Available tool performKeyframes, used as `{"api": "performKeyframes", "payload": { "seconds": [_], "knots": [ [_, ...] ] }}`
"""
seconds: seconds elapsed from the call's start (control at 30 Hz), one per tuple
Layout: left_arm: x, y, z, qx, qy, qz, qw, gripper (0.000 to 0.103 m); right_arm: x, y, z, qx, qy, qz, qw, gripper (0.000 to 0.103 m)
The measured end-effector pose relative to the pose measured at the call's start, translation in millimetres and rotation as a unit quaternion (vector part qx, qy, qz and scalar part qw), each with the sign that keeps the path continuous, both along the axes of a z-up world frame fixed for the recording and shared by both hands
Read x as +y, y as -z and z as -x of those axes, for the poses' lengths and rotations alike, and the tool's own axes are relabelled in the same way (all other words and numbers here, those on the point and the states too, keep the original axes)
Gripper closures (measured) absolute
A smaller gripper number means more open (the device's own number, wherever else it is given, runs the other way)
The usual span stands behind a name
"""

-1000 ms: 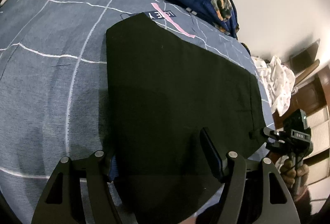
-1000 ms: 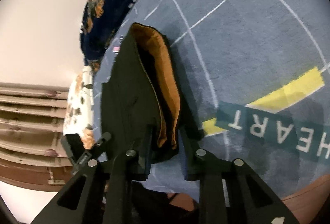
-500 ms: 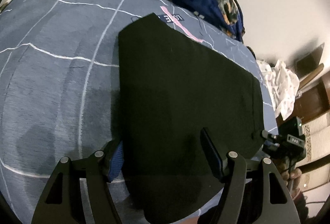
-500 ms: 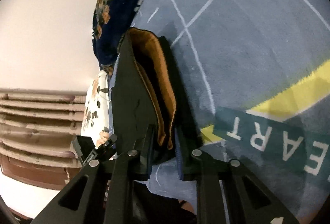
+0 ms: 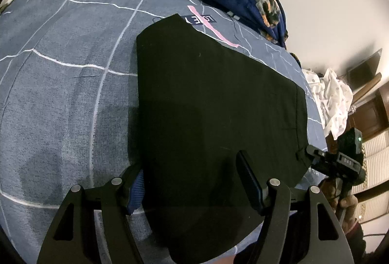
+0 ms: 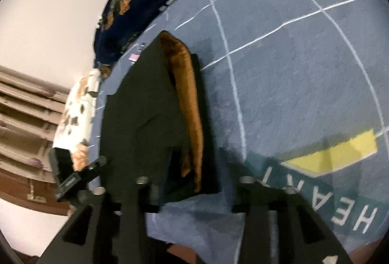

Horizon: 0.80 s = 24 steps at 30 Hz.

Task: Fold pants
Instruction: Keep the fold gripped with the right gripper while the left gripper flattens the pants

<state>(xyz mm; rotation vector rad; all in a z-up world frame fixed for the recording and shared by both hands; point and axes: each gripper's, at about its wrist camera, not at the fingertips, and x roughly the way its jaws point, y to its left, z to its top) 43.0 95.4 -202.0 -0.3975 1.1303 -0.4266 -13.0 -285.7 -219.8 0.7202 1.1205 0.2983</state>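
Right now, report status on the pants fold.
Left gripper open, astride folded black pants. Right gripper fingers just opened, pants edge between them. Nothing in the way.

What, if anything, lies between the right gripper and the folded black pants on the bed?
Nothing visible. The right gripper sits right at the near edge of the black pants, its jaws just opened and apart, the folded edge with its orange-brown lining between them. Only the grey bedsheet surrounds the pants.
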Motion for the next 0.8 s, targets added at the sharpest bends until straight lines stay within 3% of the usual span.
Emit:
{"api": "performKeyframes", "payload": {
  "seconds": [0.3,0.5,0.63,0.8],
  "knots": [
    [9,3,0,-0.005,0.007,0.021,0.9998,0.034,0,14,-25,-0.01,-0.03,-0.067,0.997,0.058],
    [23,8,-8,0.007,0.015,0.07,0.9974,0.034,9,18,-44,-0.008,-0.081,-0.093,0.992,0.057],
    [22,9,-13,0.006,0.046,0.075,0.9961,0.034,14,17,-43,-0.013,-0.13,-0.083,0.988,0.057],
    [26,11,-19,0.01,0.069,0.093,0.9933,0.034,12,20,-48,-0.008,-0.171,-0.078,0.982,0.065]
  ]
}}
